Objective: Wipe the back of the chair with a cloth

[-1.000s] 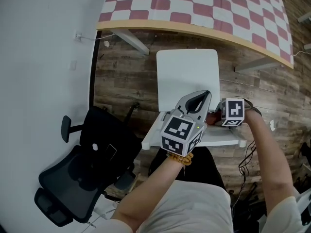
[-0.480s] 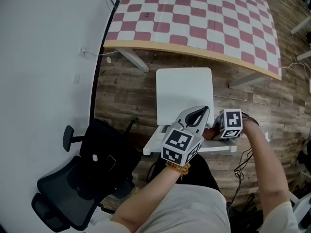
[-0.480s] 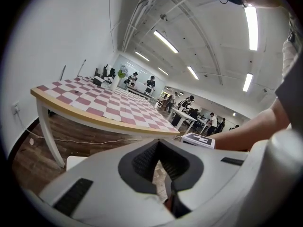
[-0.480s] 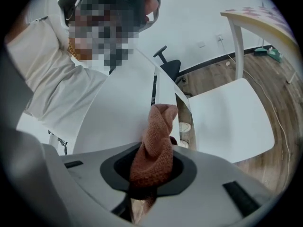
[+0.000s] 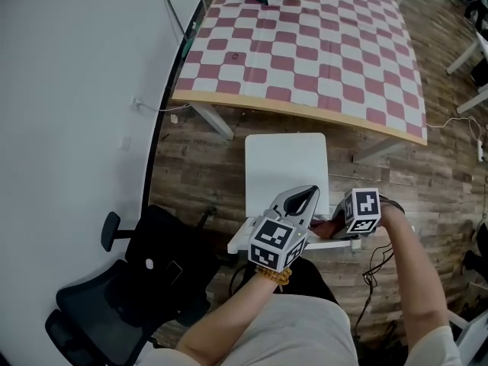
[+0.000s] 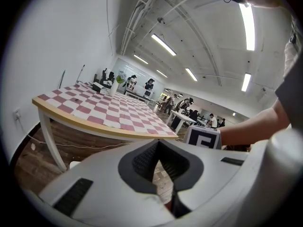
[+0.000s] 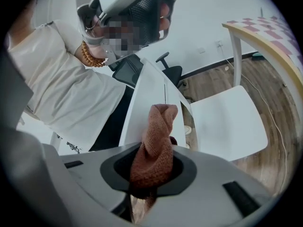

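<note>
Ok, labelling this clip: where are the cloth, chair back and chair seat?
cloth (image 7: 154, 145), right gripper view, its twisted middle
chair back (image 7: 144, 98), right gripper view, its white face
chair seat (image 5: 286, 166), head view, its middle

cream shirt (image 5: 305, 334), amber bead bracelet (image 5: 274, 275), grey left gripper (image 5: 305, 195) with black-and-white marker cube (image 5: 276, 242).

Red-checked table (image 5: 305, 52) well beyond left gripper (image 5: 307, 195); black office chair (image 5: 152, 280) to its left, on plank floor (image 5: 198, 158).
</note>
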The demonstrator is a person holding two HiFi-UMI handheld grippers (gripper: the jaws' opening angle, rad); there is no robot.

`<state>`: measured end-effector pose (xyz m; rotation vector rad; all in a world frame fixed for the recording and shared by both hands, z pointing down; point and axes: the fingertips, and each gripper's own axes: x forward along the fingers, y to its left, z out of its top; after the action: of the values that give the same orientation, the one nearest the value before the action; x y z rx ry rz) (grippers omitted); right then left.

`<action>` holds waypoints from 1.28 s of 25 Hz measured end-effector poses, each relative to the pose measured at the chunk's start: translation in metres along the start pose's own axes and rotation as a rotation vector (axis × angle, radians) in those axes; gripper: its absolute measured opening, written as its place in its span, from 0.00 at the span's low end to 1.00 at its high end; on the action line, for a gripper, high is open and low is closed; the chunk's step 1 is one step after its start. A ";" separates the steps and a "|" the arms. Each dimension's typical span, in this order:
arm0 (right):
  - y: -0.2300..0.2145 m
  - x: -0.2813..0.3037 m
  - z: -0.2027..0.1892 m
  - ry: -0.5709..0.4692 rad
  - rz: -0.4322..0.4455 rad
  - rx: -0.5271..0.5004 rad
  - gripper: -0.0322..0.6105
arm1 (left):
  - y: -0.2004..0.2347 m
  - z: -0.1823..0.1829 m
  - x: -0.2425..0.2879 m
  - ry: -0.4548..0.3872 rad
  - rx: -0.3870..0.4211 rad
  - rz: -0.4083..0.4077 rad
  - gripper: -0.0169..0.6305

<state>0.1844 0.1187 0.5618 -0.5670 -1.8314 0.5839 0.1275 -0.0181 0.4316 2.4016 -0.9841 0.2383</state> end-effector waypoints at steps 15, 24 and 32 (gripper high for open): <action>0.005 -0.045 0.035 -0.198 -0.345 0.029 0.19 | -0.009 0.023 -0.038 0.009 0.065 0.006 0.05; 0.016 -0.146 0.109 -0.718 -0.886 0.192 0.20 | -0.008 0.065 -0.079 -0.076 0.115 0.055 0.05; 0.085 -0.221 0.165 -1.140 -1.061 0.209 0.20 | -0.026 0.116 -0.121 -0.222 0.155 0.096 0.05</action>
<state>0.1050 0.0243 0.3015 1.0952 -2.6549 0.3238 0.0544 0.0078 0.2813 2.5661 -1.2225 0.0852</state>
